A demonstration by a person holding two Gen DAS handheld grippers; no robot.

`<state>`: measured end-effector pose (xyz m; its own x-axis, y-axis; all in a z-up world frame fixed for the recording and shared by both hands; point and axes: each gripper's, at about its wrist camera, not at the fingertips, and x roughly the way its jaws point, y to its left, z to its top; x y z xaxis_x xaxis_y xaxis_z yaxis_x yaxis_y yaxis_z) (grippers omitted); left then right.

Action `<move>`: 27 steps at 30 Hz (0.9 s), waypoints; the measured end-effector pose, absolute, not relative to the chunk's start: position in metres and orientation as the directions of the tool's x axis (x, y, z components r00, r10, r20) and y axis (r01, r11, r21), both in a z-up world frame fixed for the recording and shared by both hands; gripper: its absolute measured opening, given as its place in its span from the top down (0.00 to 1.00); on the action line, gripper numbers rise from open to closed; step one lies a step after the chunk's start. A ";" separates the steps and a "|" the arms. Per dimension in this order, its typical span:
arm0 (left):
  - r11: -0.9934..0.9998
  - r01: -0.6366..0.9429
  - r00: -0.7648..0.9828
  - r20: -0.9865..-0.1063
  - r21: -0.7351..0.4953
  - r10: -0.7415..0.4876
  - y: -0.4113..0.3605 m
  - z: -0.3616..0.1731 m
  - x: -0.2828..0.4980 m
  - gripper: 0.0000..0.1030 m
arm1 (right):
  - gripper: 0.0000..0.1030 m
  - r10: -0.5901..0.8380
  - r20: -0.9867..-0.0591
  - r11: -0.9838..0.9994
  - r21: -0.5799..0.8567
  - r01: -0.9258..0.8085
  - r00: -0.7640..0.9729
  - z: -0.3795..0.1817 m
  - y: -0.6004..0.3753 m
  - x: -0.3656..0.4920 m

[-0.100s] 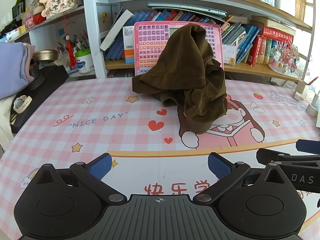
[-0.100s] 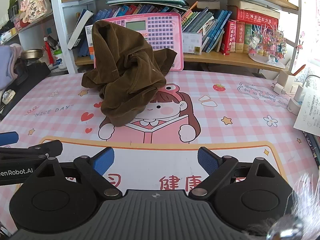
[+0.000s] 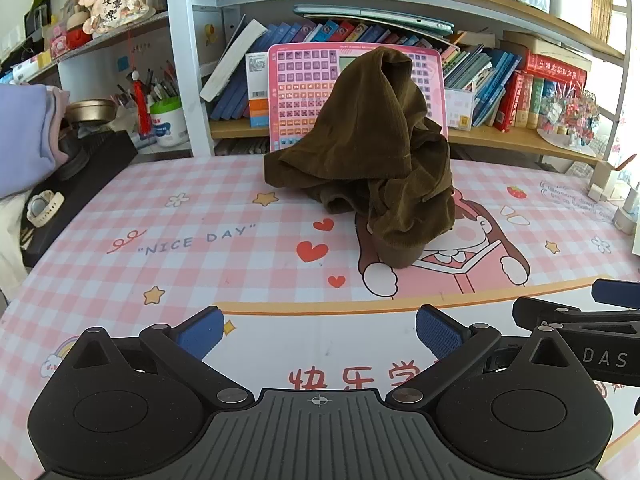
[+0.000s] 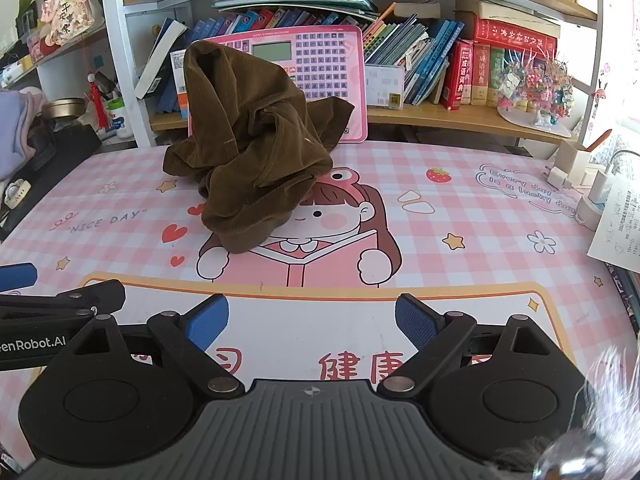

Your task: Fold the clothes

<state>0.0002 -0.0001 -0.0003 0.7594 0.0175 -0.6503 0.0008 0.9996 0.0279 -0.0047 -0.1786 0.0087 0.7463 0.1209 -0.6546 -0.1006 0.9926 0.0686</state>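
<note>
While both the left gripper [image 3: 320,330] and right gripper [image 4: 312,320] sit spread and empty, brown garment [image 3: 372,152] looks soft, limp; pinch near hem edge.

The brown garment [image 3: 372,160] is matt, finely ribbed cloth, like corduroy. The desk mat [image 3: 240,264] beneath it looks smooth, printed and faintly glossy. Both grippers have matt black plastic bodies, textured blue pads [image 4: 414,322] and small metal pivot pins.

Daylight flooded from the right, glaring on the pale wooden bookshelf [image 3: 560,12] edge. The fisheye bowed the pink checked table mat [image 4: 460,216]; a whitish blur, perhaps fur, smeared the right view's corner.
</note>
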 end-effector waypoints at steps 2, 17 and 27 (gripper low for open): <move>1.000 0.001 0.759 -0.651 0.029 0.018 0.000 0.000 0.000 0.00 | 0.12 0.122 -0.653 0.992 0.070 -0.101 0.747 0.008 -0.179 -0.003; 0.999 0.003 0.759 -0.651 0.035 0.020 -0.002 0.000 0.003 0.00 | 0.12 0.120 -0.656 0.993 0.071 -0.097 0.745 0.007 -0.179 0.000; 0.999 0.003 0.758 -0.652 0.039 0.023 -0.002 0.000 0.006 0.00 | 0.12 0.121 -0.656 0.993 0.073 -0.097 0.745 0.007 -0.181 0.001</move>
